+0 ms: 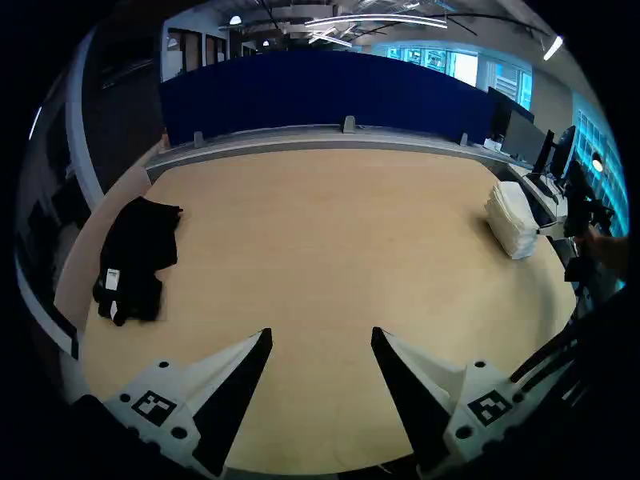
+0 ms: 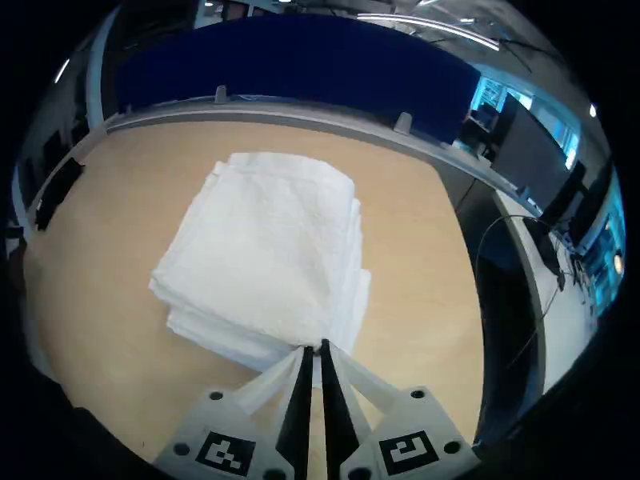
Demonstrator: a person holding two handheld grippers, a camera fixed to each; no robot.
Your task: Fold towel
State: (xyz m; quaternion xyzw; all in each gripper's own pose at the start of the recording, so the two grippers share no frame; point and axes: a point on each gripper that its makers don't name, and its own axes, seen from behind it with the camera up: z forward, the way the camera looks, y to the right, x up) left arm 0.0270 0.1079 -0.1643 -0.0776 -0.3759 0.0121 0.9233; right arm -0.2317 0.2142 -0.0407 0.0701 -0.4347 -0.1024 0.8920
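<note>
A stack of folded white towels [image 2: 272,248] lies on the light wooden table [image 2: 104,264]. My right gripper [image 2: 316,348] is shut, its fingertips pinching the near corner of the top towel. In the left gripper view the same white stack [image 1: 512,218] sits at the table's far right edge. My left gripper [image 1: 320,336] hangs open over the bare middle of the table [image 1: 336,240], with nothing between its fingers and well away from the stack.
A crumpled black cloth [image 1: 136,256] lies at the table's left side. A blue partition [image 1: 320,92] runs along the back edge. Monitors [image 1: 524,136] and cables stand past the right edge, where a person's arm [image 1: 612,248] shows.
</note>
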